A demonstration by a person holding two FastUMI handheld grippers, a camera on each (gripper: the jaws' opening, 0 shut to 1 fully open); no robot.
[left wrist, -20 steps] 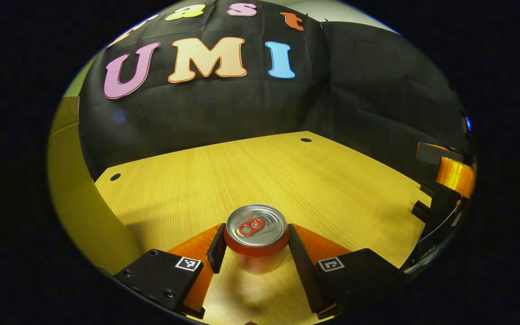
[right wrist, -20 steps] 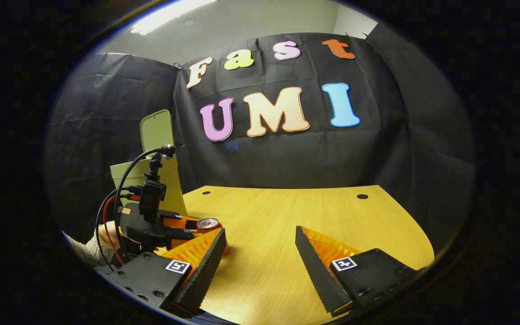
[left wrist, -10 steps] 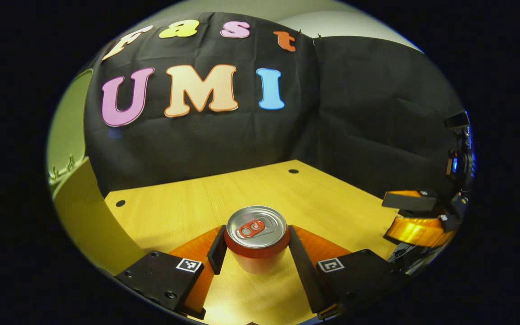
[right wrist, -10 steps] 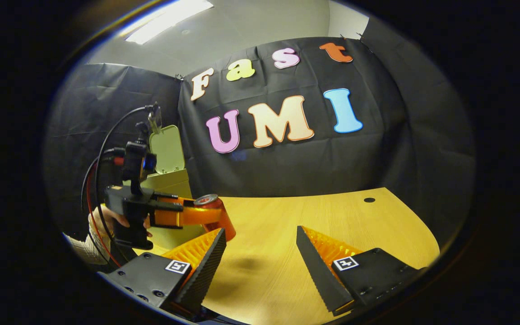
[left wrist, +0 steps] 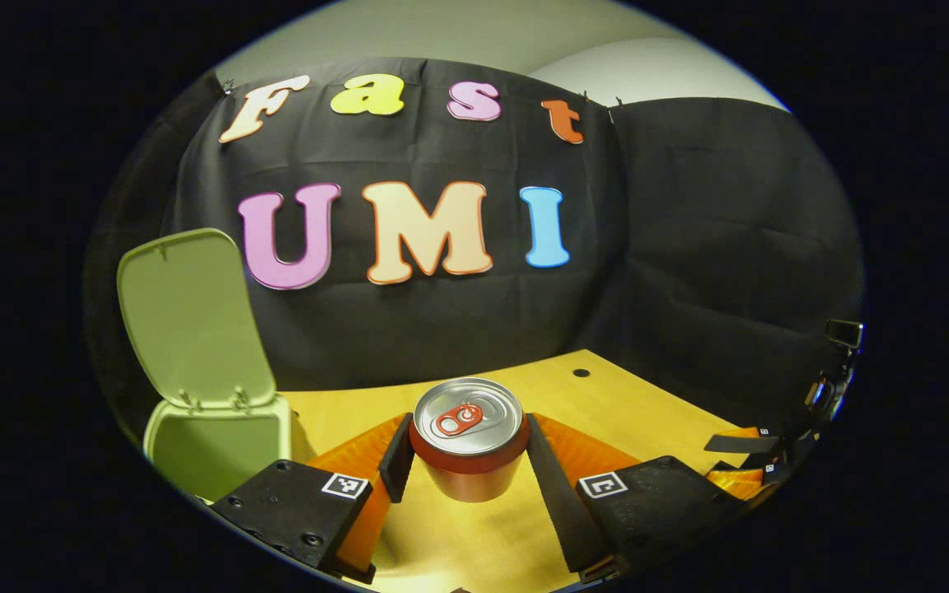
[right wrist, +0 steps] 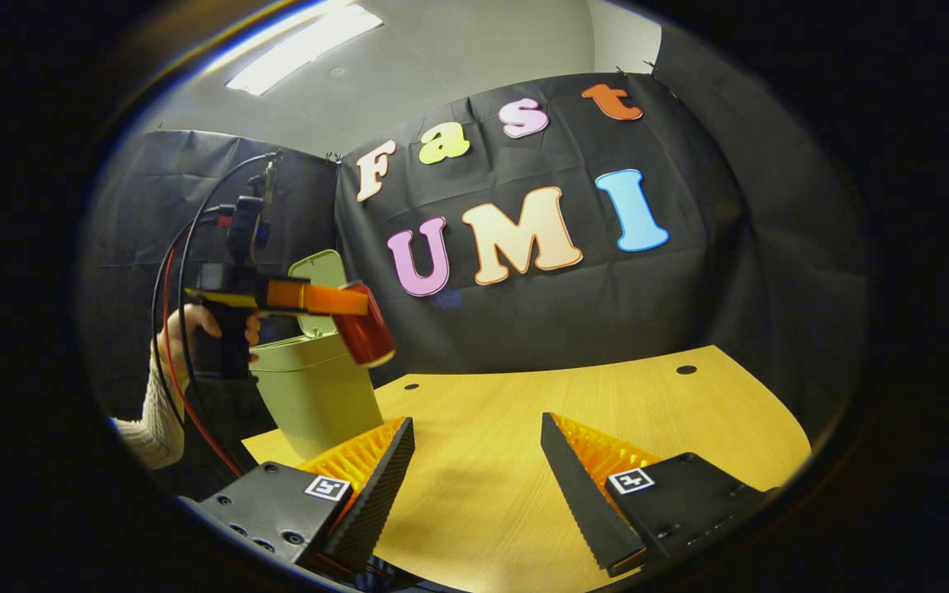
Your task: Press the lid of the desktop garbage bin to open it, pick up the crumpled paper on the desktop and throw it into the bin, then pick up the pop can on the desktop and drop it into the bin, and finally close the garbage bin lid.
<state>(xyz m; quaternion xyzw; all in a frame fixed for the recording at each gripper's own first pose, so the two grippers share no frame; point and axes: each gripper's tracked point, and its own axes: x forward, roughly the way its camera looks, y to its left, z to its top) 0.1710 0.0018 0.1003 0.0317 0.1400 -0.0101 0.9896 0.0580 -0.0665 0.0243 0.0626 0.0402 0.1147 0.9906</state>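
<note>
A wooden table [right wrist: 590,412] with small round holes stands against black cloth walls [right wrist: 738,272]. Above, a pale ceiling [right wrist: 458,49] carries a lit strip light [right wrist: 303,48].

Left gripper [left wrist: 465,449] is up in the air, level, both fingers [left wrist: 397,457] pressed on the can [left wrist: 468,436], a hand [right wrist: 186,329] round its grip. Right gripper [right wrist: 474,478] hangs low, fingers spread wide, nothing between them.

One pop can [left wrist: 468,436], one garbage bin [left wrist: 215,445], two grippers [left wrist: 468,461] [right wrist: 474,486].
</note>
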